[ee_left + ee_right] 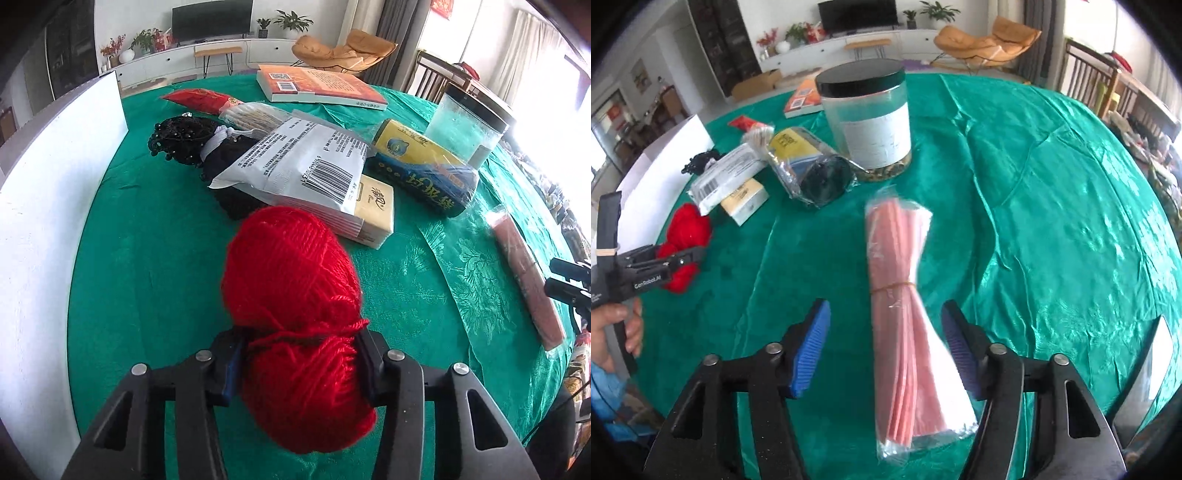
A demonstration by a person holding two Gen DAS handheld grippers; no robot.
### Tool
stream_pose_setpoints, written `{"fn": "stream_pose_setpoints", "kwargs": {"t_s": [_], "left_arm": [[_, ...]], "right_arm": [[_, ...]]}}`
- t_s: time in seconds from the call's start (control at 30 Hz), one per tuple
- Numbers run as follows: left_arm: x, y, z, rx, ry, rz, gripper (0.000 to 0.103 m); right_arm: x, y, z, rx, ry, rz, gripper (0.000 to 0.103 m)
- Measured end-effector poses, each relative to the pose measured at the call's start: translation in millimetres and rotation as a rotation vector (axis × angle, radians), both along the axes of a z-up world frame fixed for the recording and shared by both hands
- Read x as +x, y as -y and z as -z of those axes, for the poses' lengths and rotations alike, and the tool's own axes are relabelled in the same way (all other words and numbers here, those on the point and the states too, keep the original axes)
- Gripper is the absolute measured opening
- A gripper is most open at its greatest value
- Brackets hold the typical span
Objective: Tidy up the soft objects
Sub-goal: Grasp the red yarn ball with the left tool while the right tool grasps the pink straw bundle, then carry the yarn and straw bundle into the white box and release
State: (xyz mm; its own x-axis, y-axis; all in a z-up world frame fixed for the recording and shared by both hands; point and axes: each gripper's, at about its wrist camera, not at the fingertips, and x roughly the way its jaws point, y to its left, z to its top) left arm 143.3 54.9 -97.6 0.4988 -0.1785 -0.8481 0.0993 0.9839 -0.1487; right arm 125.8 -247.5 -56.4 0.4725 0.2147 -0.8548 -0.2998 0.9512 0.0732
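Note:
My left gripper (297,363) is shut on a red ball of yarn (291,295) and holds it over the green tablecloth; the yarn also shows in the right wrist view (687,229), with the left gripper (670,264) around it. My right gripper (884,325) is open over a pink bundle wrapped in clear plastic (905,325), which lies between its fingers on the cloth. The bundle also shows at the right in the left wrist view (524,273).
A white box (48,206) stands at the left. Ahead lie a grey mailer bag (306,166), tissue pack (373,214), blue-yellow pack (424,166), black beaded item (181,138), book (317,86) and a clear jar (870,118).

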Motion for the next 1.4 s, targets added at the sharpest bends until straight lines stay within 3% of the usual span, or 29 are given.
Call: {"fn": "stream_pose_setpoints", "kwargs": {"t_s": [0.07, 0.13, 0.2, 0.27, 0.33, 0.4, 0.53, 0.6, 0.67, 0.73, 0.8, 0.93, 1.03, 1.13, 1.3, 1.4], "left_arm": [[-4, -1, -1, -0.006, -0.002, 0.006, 0.046], [-9, -5, -3, -0.019, -0.007, 0.009, 0.045], [-15, -9, -7, -0.029, -0.004, 0.006, 0.044], [-21, -10, -11, -0.037, 0.009, 0.003, 0.044], [-26, -11, -16, -0.047, 0.025, -0.003, 0.044], [-27, -11, -22, -0.051, 0.031, -0.008, 0.044], [-28, -10, -29, -0.035, 0.031, -0.001, 0.044], [-29, -10, -32, -0.029, 0.028, 0.002, 0.044], [-31, -9, -34, -0.033, 0.026, 0.006, 0.044], [-29, -9, -38, -0.044, 0.031, 0.007, 0.044], [-29, -14, -47, -0.072, 0.045, 0.005, 0.044], [-33, -35, -79, -0.129, 0.106, -0.007, 0.044], [-41, -67, -104, -0.149, 0.152, -0.05, 0.044], [-59, -114, -123, -0.115, 0.185, -0.132, 0.044], [-105, -208, -132, 0.009, 0.194, -0.338, 0.045], [-132, -252, -123, 0.153, 0.154, -0.493, 0.058]], "right_arm": [[13, -15, 10, -0.089, -0.014, -0.043, 0.073], [21, -13, 20, -0.178, -0.019, -0.007, 0.071], [26, 5, 26, -0.125, -0.082, 0.052, 0.015], [34, 22, 21, -0.057, -0.085, 0.099, 0.015], [53, 39, 10, -0.039, -0.03, 0.182, 0.015], [78, 57, -2, 0.046, 0.024, 0.266, 0.015], [131, 59, -8, 0.105, 0.084, 0.302, 0.015], [155, 51, 4, 0.085, 0.061, 0.299, 0.015], [176, 45, 27, 0.036, -0.044, 0.282, 0.015], [182, 48, 26, 0.046, -0.037, 0.286, 0.015], [182, 55, 13, 0.06, -0.011, 0.308, 0.014], [160, 51, -51, 0.141, 0.128, 0.291, 0.014], [132, 8, -101, 0.195, 0.177, 0.182, 0.014], [99, -68, -130, 0.297, 0.174, 0.012, 0.014], [42, -227, -137, 0.495, 0.069, -0.281, 0.014], [14, -307, -133, 0.581, 0.013, -0.403, 0.015]]}}
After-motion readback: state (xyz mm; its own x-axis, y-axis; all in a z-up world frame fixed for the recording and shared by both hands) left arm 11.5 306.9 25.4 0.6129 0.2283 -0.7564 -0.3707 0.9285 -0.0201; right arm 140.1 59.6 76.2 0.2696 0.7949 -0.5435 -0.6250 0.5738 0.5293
